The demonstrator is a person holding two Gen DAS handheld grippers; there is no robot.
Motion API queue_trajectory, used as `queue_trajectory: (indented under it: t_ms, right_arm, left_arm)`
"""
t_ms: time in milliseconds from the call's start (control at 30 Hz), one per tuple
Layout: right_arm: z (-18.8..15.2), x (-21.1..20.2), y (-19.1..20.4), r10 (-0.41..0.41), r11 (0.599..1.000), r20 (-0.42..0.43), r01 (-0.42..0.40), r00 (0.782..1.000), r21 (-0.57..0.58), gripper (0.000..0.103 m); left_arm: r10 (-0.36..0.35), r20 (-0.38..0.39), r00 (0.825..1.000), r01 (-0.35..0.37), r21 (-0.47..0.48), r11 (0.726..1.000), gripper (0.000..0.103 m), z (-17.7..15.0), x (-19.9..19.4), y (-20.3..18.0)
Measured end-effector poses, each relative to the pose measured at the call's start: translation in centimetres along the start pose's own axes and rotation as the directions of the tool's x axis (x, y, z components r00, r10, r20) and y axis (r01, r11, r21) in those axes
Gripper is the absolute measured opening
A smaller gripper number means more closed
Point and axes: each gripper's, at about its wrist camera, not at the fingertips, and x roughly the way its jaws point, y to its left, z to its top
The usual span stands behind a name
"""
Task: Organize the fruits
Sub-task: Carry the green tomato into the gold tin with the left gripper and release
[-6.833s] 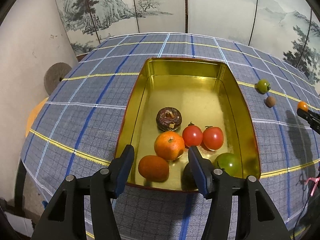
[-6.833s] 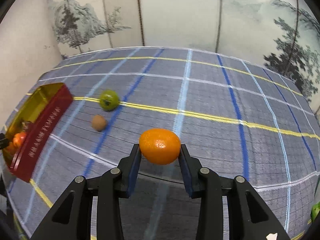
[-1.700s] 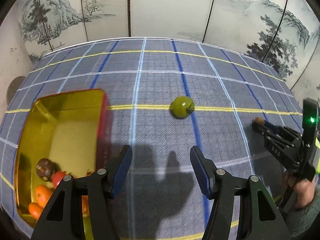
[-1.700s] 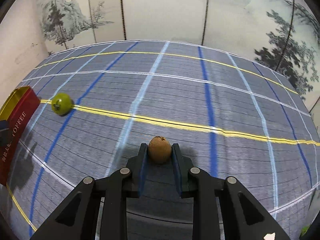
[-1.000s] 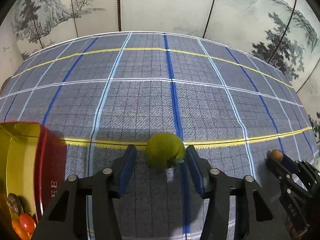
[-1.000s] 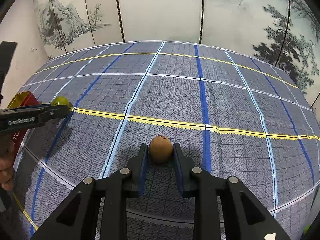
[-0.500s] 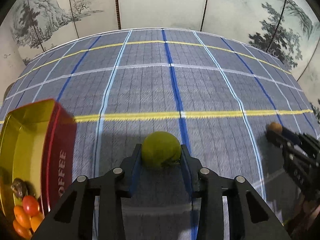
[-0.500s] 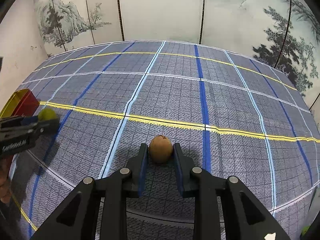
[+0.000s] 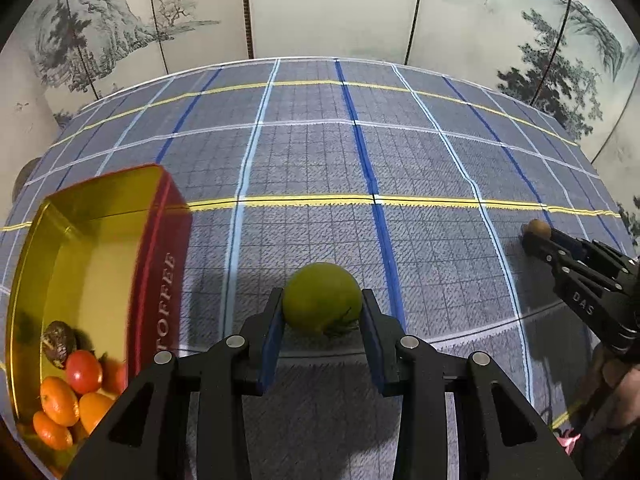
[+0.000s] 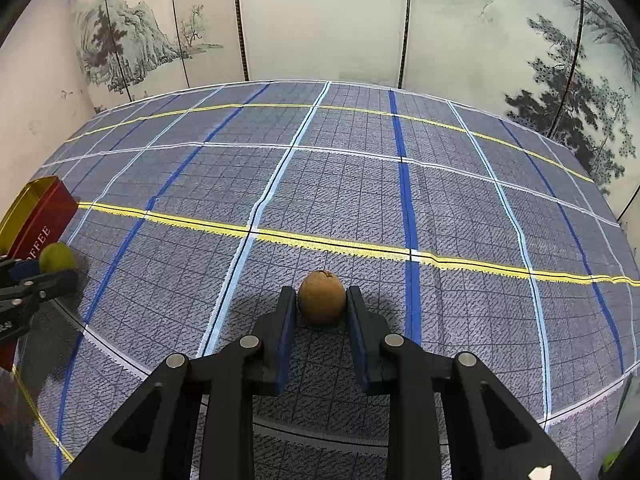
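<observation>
My left gripper (image 9: 322, 316) is shut on a green fruit (image 9: 322, 298) and holds it above the plaid cloth, just right of the gold toffee tin (image 9: 156, 248). The tin holds several fruits: red tomatoes (image 9: 83, 371), oranges (image 9: 59, 400) and a dark round one (image 9: 59, 338). My right gripper (image 10: 321, 308) is shut on a small brown fruit (image 10: 321, 297). From the left wrist view the right gripper (image 9: 536, 236) shows at the right with the brown fruit (image 9: 539, 227). From the right wrist view the left gripper (image 10: 48, 270) shows at the far left with the green fruit (image 10: 56, 257).
The table is covered by a blue-grey plaid cloth (image 10: 360, 184) with yellow and blue lines. Painted folding screens (image 9: 320, 8) stand behind the table. The tin's red side (image 10: 40, 220) shows at the left edge of the right wrist view.
My left gripper has carried the green fruit left, closer to the tin, which now fills more of its view. The right gripper keeps hold of the brown fruit, barely moved.
</observation>
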Motion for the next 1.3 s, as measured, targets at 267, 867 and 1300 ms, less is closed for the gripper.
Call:
queue_trajectory:
  t_ms: [267, 867, 1300]
  right_arm:
    - [0.0, 0.0, 0.0, -0.002, 1.000, 0.000, 0.002, 1.000, -0.001, 0.025]
    - [0.0, 0.0, -0.1, -0.011, 1.000, 0.000, 0.011, 1.000, -0.008, 0.024]
    - [0.0, 0.0, -0.2, -0.016, 1.000, 0.000, 0.016, 1.000, -0.012, 0.024]
  left_arm:
    - [0.017, 0.001, 1.000, -0.017, -0.010, 1.000, 0.038, -0.5, -1.6, 0.8]
    - [0.054, 0.053, 0.997, -0.049, -0.092, 0.995, 0.038, -0.7, -5.3, 6.2]
    - [0.087, 0.064, 0.994, -0.077, -0.153, 0.985, 0.038, -0.7, -6.8, 10.5]
